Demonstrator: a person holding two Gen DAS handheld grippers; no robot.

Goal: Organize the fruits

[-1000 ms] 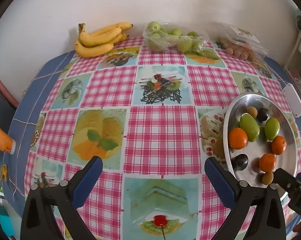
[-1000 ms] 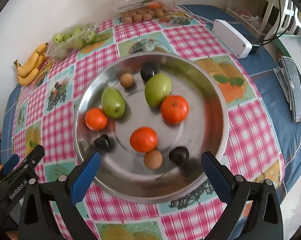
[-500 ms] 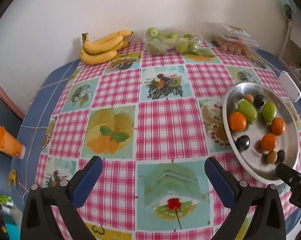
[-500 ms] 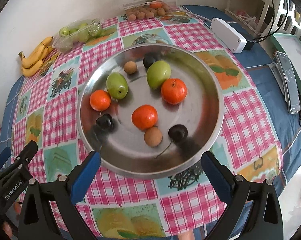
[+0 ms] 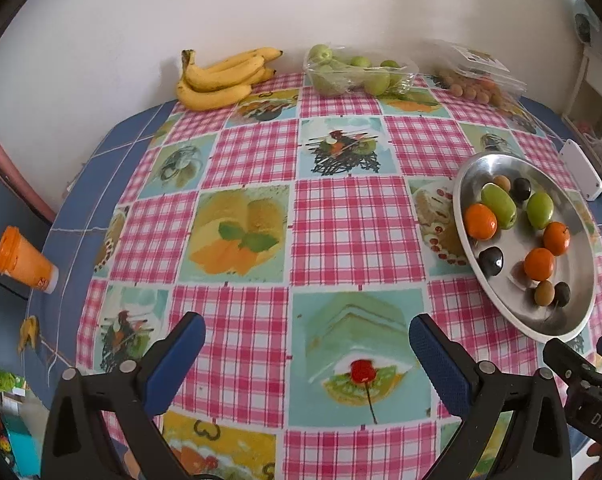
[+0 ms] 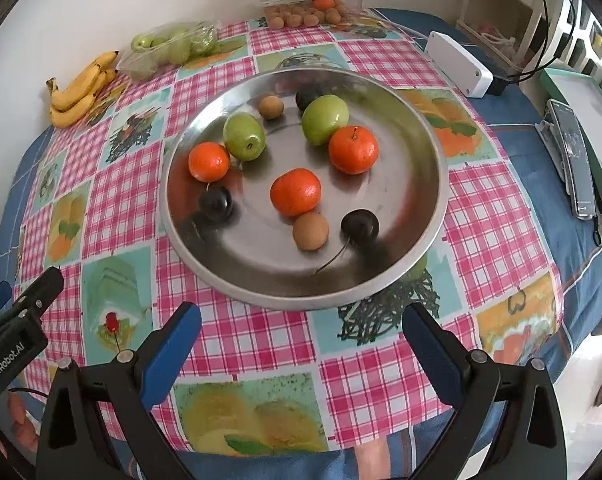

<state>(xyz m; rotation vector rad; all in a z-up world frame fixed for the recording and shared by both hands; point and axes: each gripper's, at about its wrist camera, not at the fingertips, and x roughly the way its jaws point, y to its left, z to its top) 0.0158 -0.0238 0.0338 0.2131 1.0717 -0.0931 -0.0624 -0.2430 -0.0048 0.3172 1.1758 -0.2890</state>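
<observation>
Mixed fruit sits loose in the steel dish (image 6: 429, 208) on the bench (image 5: 341, 232); left tool (image 5: 307, 354) and right tool (image 6: 301, 340) hover spread, empty. Sorting stage unclear.

pink checked tablecloth (image 5: 341, 220), silver tray (image 6: 429, 208)
</observation>
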